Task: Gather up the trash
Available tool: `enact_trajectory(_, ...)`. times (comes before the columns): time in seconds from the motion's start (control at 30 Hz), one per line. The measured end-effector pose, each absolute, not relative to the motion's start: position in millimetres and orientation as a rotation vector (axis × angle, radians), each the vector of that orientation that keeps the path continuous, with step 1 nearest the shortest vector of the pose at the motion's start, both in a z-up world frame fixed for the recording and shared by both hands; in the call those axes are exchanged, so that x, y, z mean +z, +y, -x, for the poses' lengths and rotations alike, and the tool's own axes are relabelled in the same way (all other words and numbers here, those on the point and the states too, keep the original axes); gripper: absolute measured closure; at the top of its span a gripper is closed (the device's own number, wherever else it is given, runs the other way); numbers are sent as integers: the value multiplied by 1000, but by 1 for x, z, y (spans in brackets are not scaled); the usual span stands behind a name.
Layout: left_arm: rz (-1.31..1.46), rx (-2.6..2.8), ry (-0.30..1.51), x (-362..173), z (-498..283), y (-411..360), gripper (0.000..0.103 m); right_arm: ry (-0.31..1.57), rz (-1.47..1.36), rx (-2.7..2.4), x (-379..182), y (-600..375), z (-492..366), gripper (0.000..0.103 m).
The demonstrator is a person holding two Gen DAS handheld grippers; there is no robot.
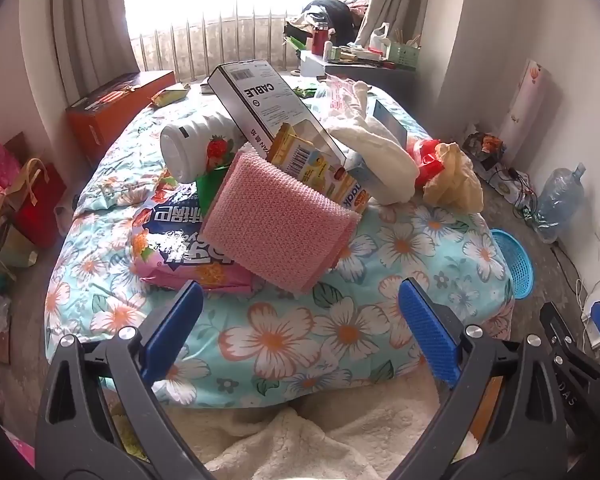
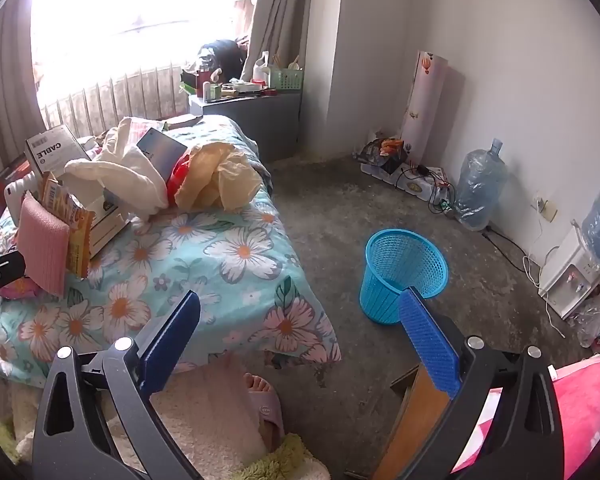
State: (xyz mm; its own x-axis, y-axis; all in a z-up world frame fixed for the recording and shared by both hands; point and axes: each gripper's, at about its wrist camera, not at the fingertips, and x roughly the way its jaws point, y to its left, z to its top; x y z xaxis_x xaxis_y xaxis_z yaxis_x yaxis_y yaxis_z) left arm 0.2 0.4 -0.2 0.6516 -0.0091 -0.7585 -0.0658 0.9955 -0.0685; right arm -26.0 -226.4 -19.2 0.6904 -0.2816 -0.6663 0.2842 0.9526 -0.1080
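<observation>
A pile of trash lies on the floral bed cover: a pink foam pad, a yellow snack box, a white strawberry bottle, a grey "CABLE" box, a pink snack bag, white cloth and a yellow plastic bag. My left gripper is open and empty, just short of the pad. My right gripper is open and empty, over the bed's corner. A blue mesh wastebasket stands on the floor to the right of the bed; it also shows in the left wrist view.
An orange box sits left of the bed. Gift bags stand on the floor at left. A water jug, a power strip with cables and a water dispenser line the right wall. A slippered foot is below.
</observation>
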Motion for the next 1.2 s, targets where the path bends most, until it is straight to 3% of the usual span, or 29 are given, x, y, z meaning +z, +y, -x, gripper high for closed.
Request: enact_trajectory(1.2, 79, 45, 852, -1, 1, 6, 9, 745, 3, -293, -15, -219, 26, 6)
